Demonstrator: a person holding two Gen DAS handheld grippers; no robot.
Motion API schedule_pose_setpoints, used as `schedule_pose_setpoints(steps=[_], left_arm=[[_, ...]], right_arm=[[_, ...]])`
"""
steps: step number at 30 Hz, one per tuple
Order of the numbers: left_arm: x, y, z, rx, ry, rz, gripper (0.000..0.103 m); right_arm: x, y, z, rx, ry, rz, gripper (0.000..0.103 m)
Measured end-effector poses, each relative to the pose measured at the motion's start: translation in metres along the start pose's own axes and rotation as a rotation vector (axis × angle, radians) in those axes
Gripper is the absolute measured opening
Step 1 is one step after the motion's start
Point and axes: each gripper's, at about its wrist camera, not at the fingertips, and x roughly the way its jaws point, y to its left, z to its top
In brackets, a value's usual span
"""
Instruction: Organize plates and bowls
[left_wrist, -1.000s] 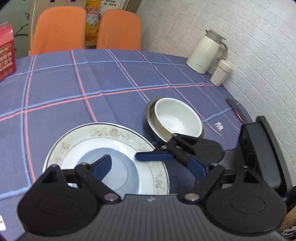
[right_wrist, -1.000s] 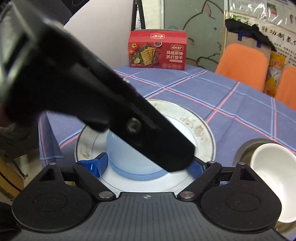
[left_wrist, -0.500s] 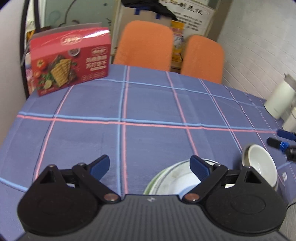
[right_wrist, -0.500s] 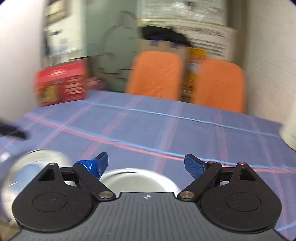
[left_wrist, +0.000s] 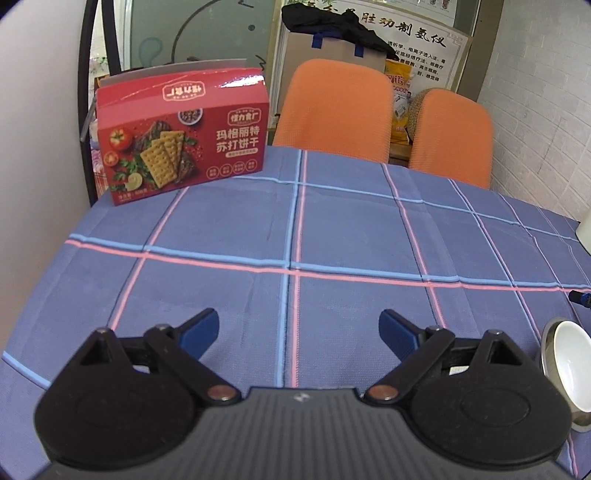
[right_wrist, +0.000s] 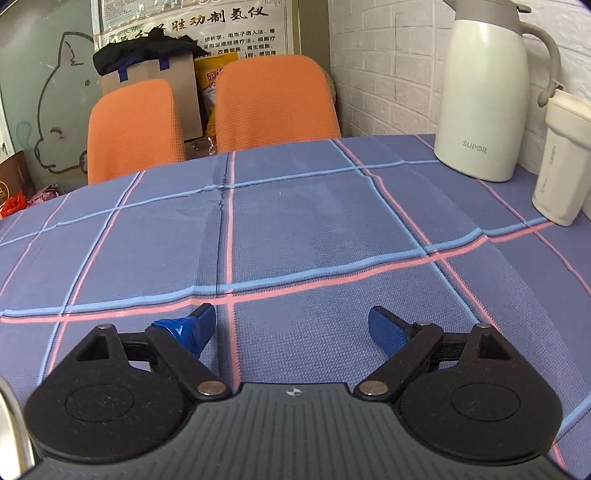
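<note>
Where the plate filled both views, both tongs (left_wrist: 299, 330) (right_wrist: 291, 328) now gape over tablecloth (left_wrist: 351, 240)

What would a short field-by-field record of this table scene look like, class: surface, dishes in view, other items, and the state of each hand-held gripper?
surface: blue checked tablecloth
dishes in view: white bowl nested in a metal bowl, at the right edge of the left wrist view
other items: red cracker box, white jug, white cup, two orange chairs
left hand-held gripper: open, empty
right hand-held gripper: open, empty
</note>
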Motion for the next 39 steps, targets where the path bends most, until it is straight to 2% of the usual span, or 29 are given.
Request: schedule_pose_setpoints(steps=[4, 12, 19, 25, 31, 39], left_arm=[[0.003, -0.006, 0.0, 0.0, -0.006, -0.005, 0.092], [-0.002, -0.015, -0.002, 0.037, -0.028, 0.008, 0.092], [-0.009, 0.004, -0.007, 0.0, -0.032, 0.008, 0.092], [-0.019, 0.015, -0.01, -0.007, -0.063, 0.023, 0.092], [-0.045, 0.028, -0.022, -0.021, -0.112, -0.006, 0.092], [-0.029, 0.043, -0.028, -0.056, -0.071, -0.03, 0.092]], right_arm=[[-0.002, -0.002, -0.002, 0.004, -0.036, 0.005, 0.077], [0.003, 0.008, 0.001, -0.055, -0.018, -0.033, 0.079], [0.004, 0.006, 0.002, -0.059, -0.015, -0.025, 0.081], [0.003, 0.007, 0.002, -0.061, -0.013, -0.024, 0.082], [0.003, 0.007, 0.002, -0.061, -0.013, -0.025, 0.083], [0.003, 0.008, 0.002, -0.06, -0.013, -0.025, 0.084]])
